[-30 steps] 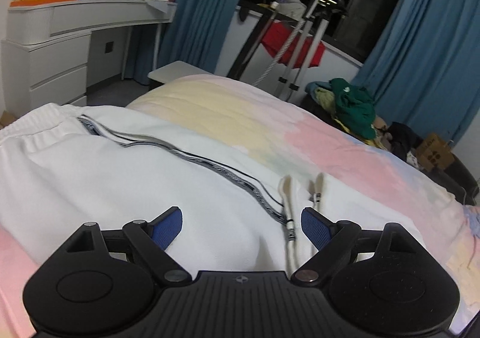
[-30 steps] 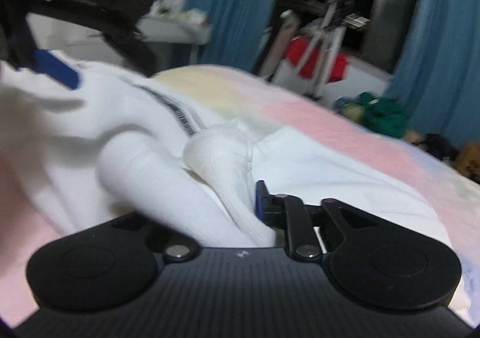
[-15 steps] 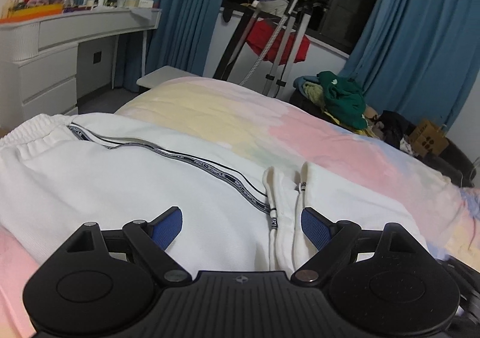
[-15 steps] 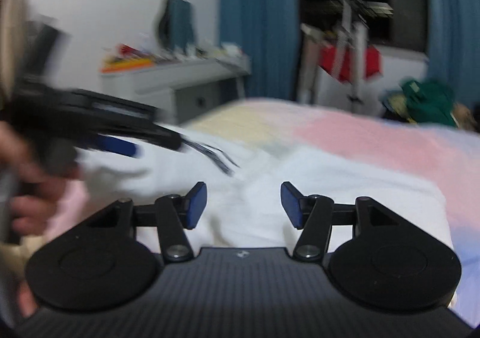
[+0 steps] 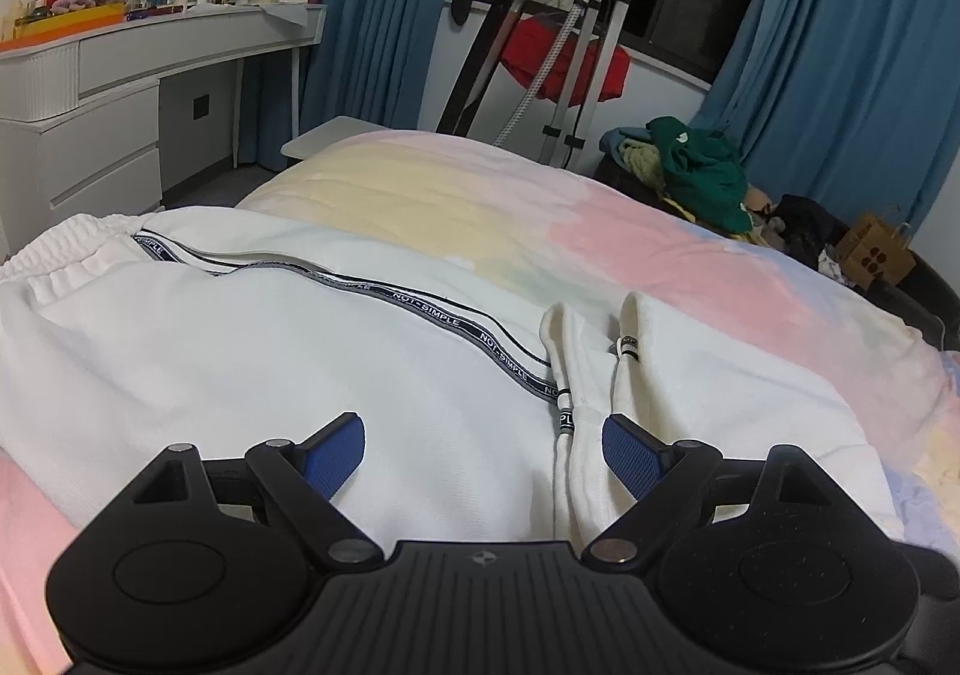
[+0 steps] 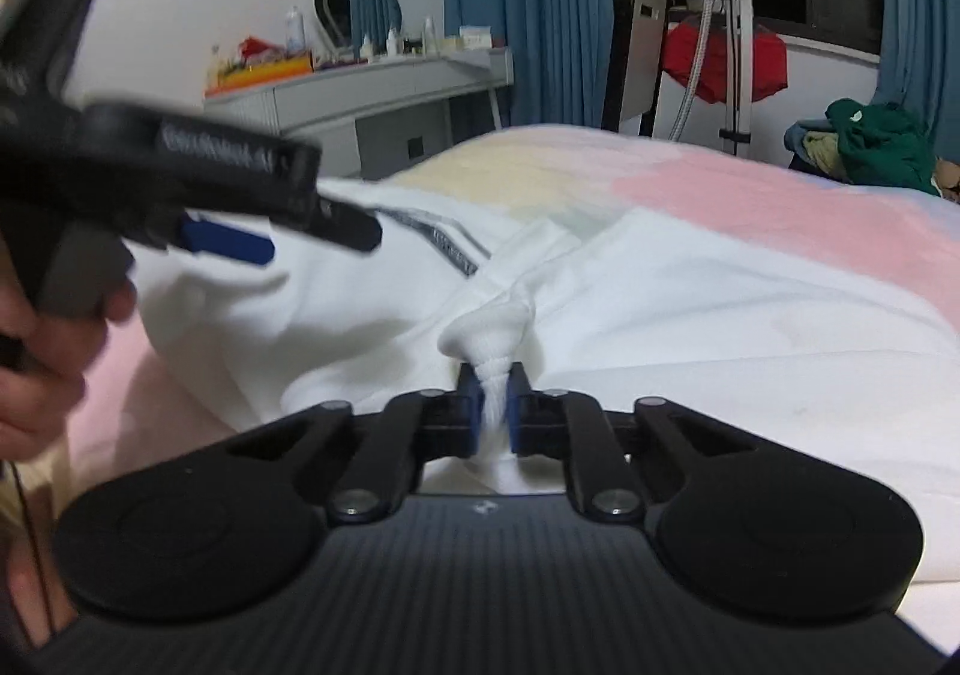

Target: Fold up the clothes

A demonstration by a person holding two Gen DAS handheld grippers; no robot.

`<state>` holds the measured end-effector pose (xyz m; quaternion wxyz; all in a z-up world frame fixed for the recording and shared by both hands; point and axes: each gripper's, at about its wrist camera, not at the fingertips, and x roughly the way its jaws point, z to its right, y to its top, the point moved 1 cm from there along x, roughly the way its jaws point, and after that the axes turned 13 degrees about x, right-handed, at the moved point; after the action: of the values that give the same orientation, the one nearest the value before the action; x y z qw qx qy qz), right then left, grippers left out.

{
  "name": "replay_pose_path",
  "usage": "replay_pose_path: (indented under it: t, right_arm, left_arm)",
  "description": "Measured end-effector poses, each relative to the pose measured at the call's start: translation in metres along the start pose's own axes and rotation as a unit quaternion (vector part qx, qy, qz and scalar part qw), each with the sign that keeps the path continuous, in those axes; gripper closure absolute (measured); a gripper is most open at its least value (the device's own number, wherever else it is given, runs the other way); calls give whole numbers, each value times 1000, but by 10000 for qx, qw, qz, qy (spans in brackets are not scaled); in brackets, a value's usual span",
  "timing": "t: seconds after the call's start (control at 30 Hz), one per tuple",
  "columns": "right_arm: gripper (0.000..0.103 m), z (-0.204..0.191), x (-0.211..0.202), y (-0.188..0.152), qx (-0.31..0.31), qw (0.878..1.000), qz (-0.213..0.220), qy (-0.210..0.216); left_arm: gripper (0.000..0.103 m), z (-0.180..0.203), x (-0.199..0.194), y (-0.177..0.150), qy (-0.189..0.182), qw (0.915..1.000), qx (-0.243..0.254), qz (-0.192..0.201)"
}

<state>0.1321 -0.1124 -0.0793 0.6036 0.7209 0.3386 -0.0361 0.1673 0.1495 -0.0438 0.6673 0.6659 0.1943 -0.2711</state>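
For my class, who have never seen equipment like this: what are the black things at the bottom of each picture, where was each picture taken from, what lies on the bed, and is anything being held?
There is no robot here. A person holds a hand-held gripper with two blue-padded fingers in each hand, and each carries a wide-angle camera looking out along its fingers. One picture comes from the left gripper, the other from the right gripper. On the pastel bedspread lies a pair of white trousers with a dark lettered stripe. The left gripper is open above the cloth and holds nothing. The right gripper is shut on a bunched fold of the trousers near the cuffs. In the right-hand picture you also see the person's hand holding the left gripper.
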Motion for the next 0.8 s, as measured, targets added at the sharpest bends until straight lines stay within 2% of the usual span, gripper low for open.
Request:
replay_pose_path:
  t: [0.03, 0.13, 0.2, 0.37, 0.43, 0.5, 0.57, 0.63, 0.7, 0.8]
  right_arm:
    - [94, 0, -6, 3, -20, 10000, 49, 19]
    - [94, -17, -23, 5, -670, 9976, 177, 30]
    - [94, -27, -29, -4, -997, 9950, 66, 13]
    - [93, -20, -10, -21, -795, 9960, -381, -168]
    - [91, -20, -10, -17, -664, 9971, -333, -158]
    - [88, -18, -12, -11, -538, 9980, -304, -130]
    - [76, -16, -16, -10, -414, 9984, -382, -84]
    - [53, -15, -23, -8, -268, 9983, -518, -40]
    - [48, -15, -34, -4, -197, 9989, -417, -36]
    - [48, -13, -50, 6, 18, 9998, -220, -20]
  left_arm:
    - [15, 1, -1, 0, 14, 10000, 44, 14]
    - [15, 7, -5, 0, 85, 9996, 259, 83]
    - [15, 11, -7, 0, 103, 9991, 390, 107]
    - [15, 10, -10, -4, 229, 9986, 469, 20]
    - [15, 3, -15, -7, 300, 9989, 370, -16]
    - [14, -10, -24, -10, 356, 9993, 119, -39]
    - [13, -27, -36, -13, 393, 9988, -280, -12]
    - [12, -46, -52, -15, 378, 9965, -723, 156]
    - [8, -66, -69, -19, 358, 9921, -1155, 320]
    - [4, -100, -87, -25, 473, 9801, -1874, 445]
